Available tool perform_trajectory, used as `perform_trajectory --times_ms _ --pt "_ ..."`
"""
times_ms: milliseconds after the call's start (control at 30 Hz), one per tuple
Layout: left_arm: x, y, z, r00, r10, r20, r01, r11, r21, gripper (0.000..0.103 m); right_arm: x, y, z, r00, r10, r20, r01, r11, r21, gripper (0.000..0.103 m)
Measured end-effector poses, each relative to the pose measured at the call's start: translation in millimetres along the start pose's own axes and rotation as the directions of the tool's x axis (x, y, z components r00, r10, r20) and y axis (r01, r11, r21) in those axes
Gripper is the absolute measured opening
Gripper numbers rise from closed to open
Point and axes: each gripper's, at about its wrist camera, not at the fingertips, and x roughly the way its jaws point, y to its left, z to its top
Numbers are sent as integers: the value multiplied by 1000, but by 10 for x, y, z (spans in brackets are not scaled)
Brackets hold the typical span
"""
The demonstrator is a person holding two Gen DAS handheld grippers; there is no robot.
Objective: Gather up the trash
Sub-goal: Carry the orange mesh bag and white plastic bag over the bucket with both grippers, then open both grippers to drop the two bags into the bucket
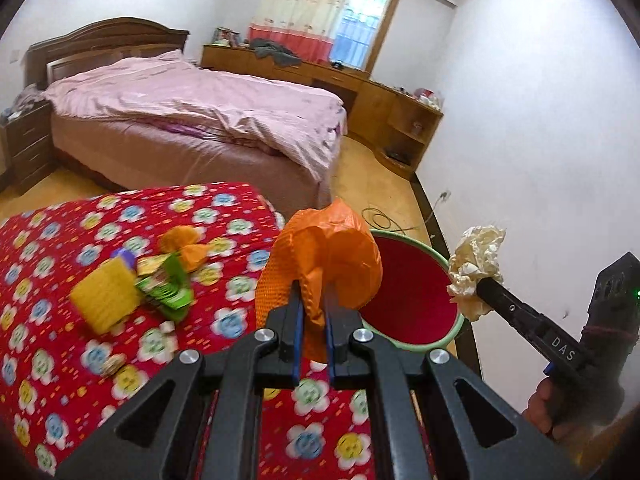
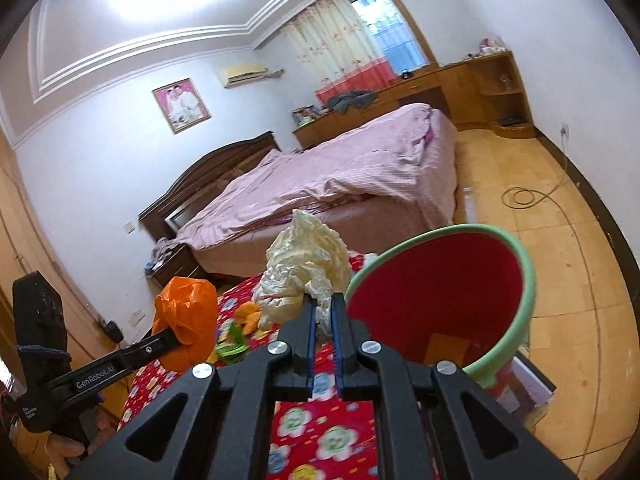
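Observation:
My left gripper [image 1: 313,292] is shut on a crumpled orange plastic bag [image 1: 344,256] and holds it above the table edge, just left of a red bin with a green rim [image 1: 412,300]. My right gripper [image 2: 322,300] is shut on a crumpled cream paper wad [image 2: 304,268], held beside the bin's [image 2: 440,292] rim. The right gripper with the wad [image 1: 476,268] also shows in the left wrist view, over the bin's right rim. The left gripper with the orange bag [image 2: 184,312] shows at left in the right wrist view.
A table with a red flowered cloth [image 1: 60,360] carries a yellow sponge [image 1: 106,300], green wrappers [image 1: 168,288] and another orange bag [image 1: 188,248]. A bed with pink bedding [image 1: 192,116], wooden cabinets [image 1: 396,120] and a cable on the floor [image 1: 380,218] lie beyond.

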Motion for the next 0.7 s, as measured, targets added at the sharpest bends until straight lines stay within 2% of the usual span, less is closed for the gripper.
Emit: perform_trajectory --times_ms 400,700 --pt "920 -544 86 995 -30 -93 35 998 46 7 313 -785 188 989 -145 -29 146 988 42 9" --pt "1357 -654 -14 986 -27 -167 37 997 60 8 538 -1120 184 979 -186 -84 191 980 58 10"
